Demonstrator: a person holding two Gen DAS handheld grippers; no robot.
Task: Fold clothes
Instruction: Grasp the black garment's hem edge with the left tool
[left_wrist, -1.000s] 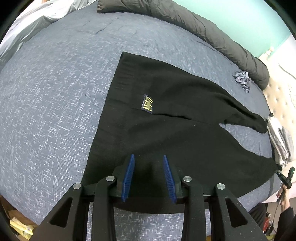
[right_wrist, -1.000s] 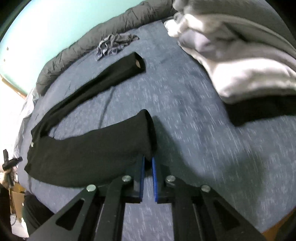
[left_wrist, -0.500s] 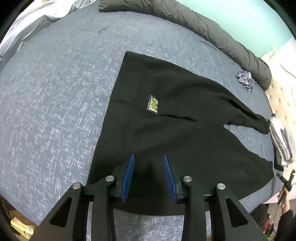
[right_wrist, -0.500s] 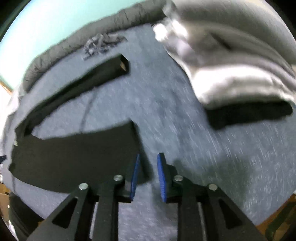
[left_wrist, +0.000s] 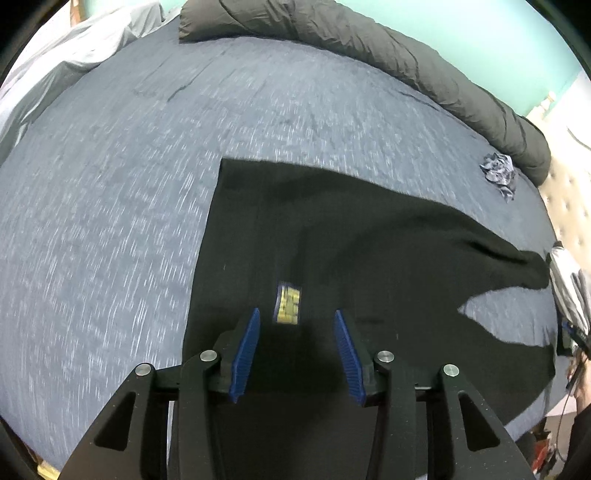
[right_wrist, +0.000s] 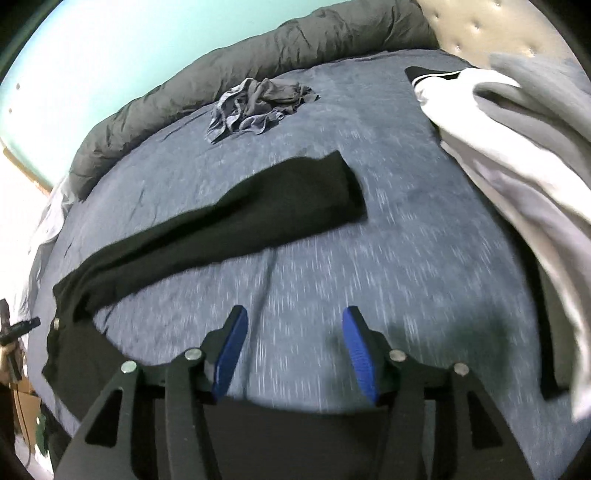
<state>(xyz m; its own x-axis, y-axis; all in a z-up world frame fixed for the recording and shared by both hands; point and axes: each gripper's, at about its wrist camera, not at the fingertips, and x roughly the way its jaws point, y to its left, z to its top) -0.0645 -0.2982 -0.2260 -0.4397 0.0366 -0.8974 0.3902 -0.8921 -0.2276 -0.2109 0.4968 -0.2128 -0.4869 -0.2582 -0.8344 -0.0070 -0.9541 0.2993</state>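
Observation:
Black trousers (left_wrist: 332, 236) lie flat on the blue-grey bed (left_wrist: 110, 221). My left gripper (left_wrist: 296, 311) hovers over their waist end, its jaws opening, with the yellow label (left_wrist: 289, 306) showing between the blue pads and no cloth pinched. In the right wrist view the far leg (right_wrist: 258, 218) stretches across the bed and the near leg (right_wrist: 295, 424) lies under the gripper's body. My right gripper (right_wrist: 294, 309) is above the bare bed between the two legs, its jaws opening and holding nothing.
A rolled dark grey duvet (right_wrist: 221, 74) lines the far edge under the teal wall. A crumpled grey garment (right_wrist: 255, 103) lies near it. A pile of white and grey clothes (right_wrist: 517, 147) sits at the right by the tufted headboard (right_wrist: 480, 26).
The right gripper let go of the near leg's hem, opened wide and moved further across the bed. The left gripper slid further over the trousers to the label and its jaws widened.

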